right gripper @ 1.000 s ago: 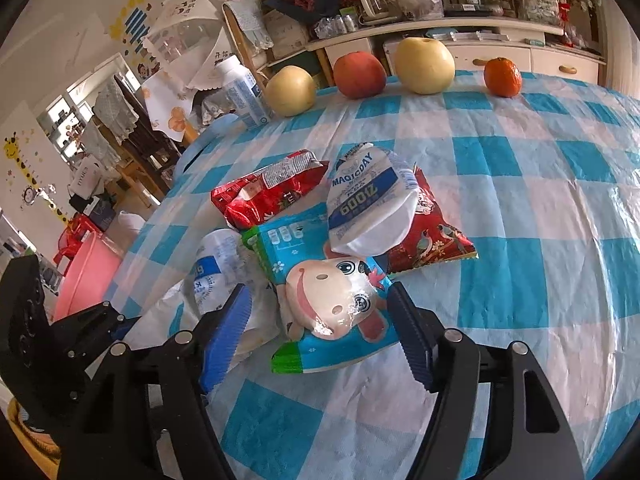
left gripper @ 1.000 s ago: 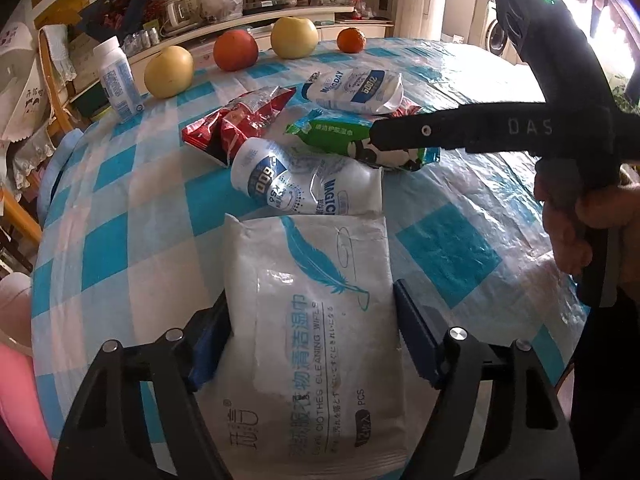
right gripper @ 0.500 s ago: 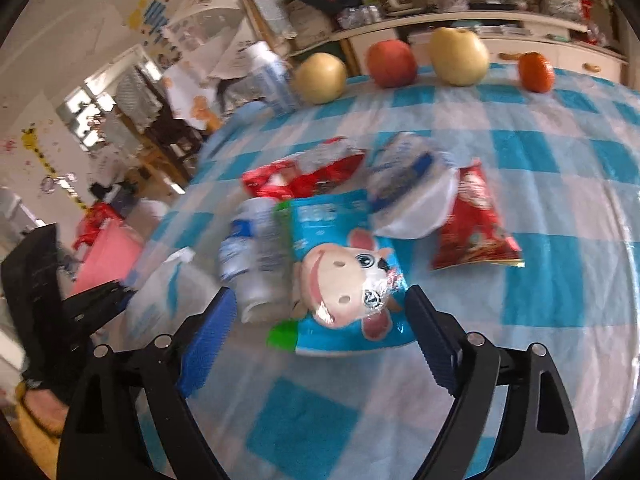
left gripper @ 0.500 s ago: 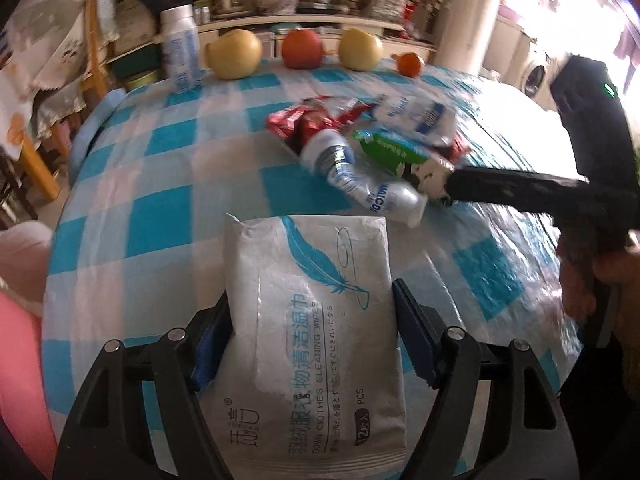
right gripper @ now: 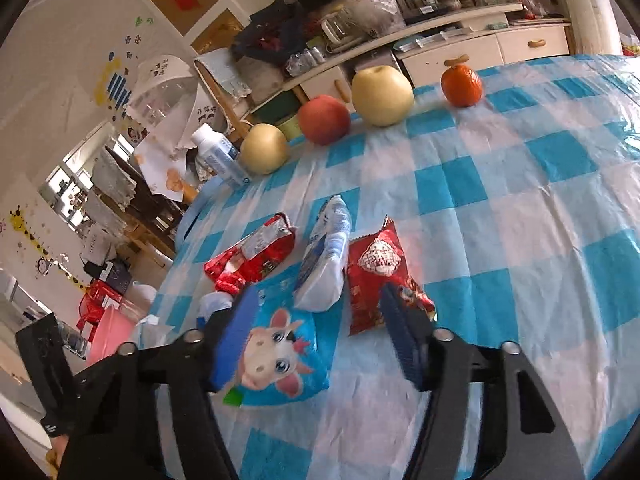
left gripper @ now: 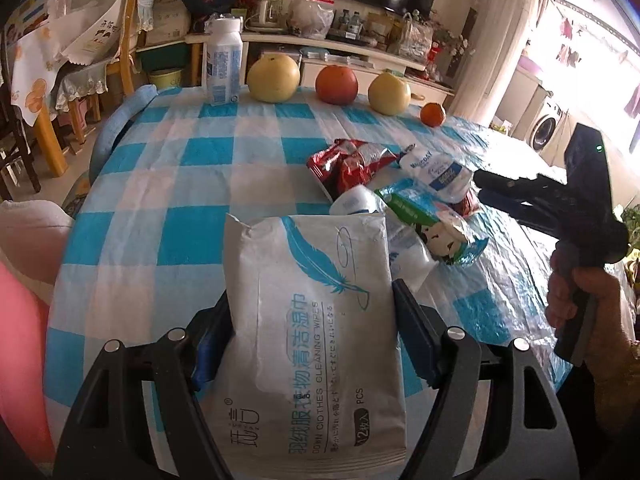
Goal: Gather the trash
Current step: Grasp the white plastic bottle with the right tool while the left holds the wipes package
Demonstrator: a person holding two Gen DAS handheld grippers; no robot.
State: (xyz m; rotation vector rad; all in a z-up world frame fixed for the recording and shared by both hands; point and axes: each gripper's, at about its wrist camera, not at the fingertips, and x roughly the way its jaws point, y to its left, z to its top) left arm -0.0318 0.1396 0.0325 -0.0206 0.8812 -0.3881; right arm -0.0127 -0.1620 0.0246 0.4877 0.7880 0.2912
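Blue and white checked cloth point(left gripper: 168, 208) covers a round table, and its far edge is lined with a white bottle point(left gripper: 222, 67), a yellow pear point(left gripper: 273, 78), a red apple point(left gripper: 336, 84), a second pale pear point(left gripper: 389, 93) and a small orange point(left gripper: 432, 114). Behind them stand a long shelf point(left gripper: 320, 46) full of things and, on the far left, wooden chairs point(left gripper: 128, 40).

At the near side, the left gripper point(left gripper: 312, 344) has its jaws clamped on a white wipes packet point(left gripper: 312, 328) with a blue feather print; both blue pads press the sides of the packet, which sticks out forward over the cloth. To the left of this packet the cloth is bare up to the left table edge, and there is also bare cloth between the packet and the row of fruit.

The other trash lies together right of the middle: a red snack bag point(left gripper: 352, 162), a white pouch point(left gripper: 436, 170), a crumpled white wrapper point(left gripper: 358, 204) and a blue bag with a cartoon cow point(right gripper: 280, 354). In the right wrist view a second red bag point(right gripper: 378, 276) lies just right of the white pouch.

The right gripper point(right gripper: 316, 340) has its jaws wide apart and holds nothing. The cow bag lies between them, near the left pad, while the right pad is over the near corner of the second red bag; I cannot tell if they touch. Right of this pile the cloth is open as far as the right edge. A pink bin point(right gripper: 110, 330) stands on the floor beyond the left table edge.
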